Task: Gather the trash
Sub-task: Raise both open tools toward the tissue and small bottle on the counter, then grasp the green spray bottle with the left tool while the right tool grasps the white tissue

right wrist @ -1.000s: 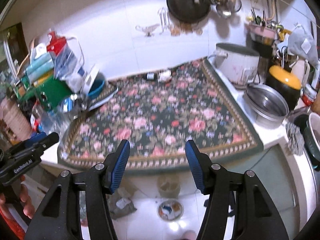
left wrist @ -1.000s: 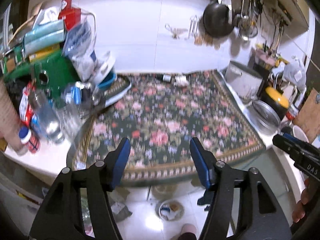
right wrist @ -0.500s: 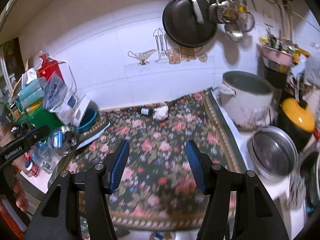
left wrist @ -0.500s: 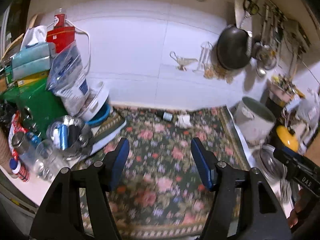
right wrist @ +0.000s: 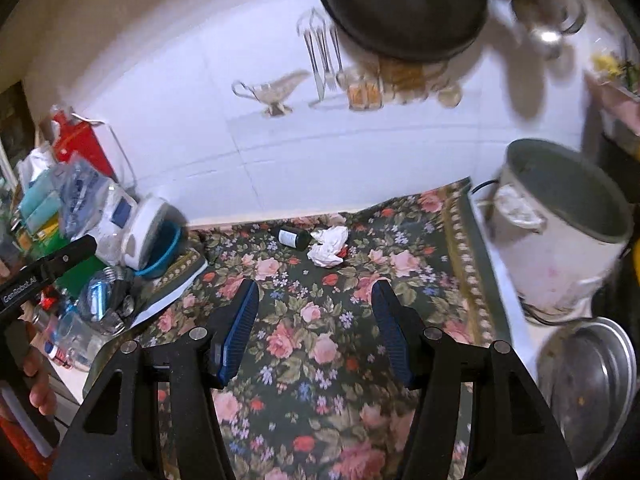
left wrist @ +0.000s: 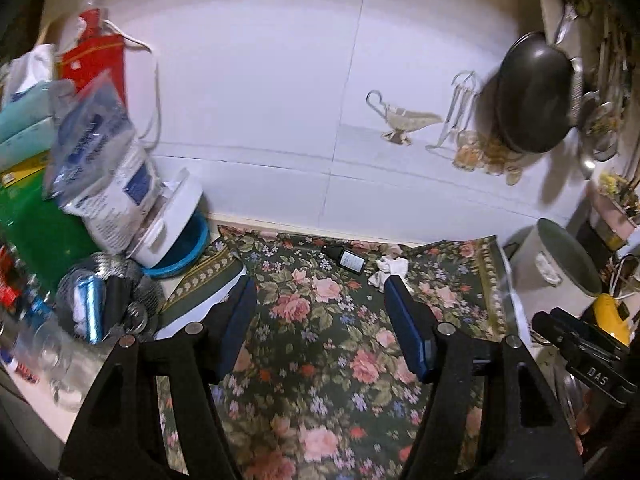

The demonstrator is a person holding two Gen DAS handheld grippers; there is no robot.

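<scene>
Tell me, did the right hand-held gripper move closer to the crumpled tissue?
Yes. The right hand-held gripper moved forward over the floral cloth toward the crumpled tissue by the wall.

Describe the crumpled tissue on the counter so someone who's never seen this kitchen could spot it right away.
Find the floral cloth covering the counter below the white tiled wall. Follow it to its far edge near the wall, left of the big white pot. There lies the crumpled white tissue, touching a small dark bottle lying on its side; it is the only soft, wrinkled white lump on the flowers.
</scene>
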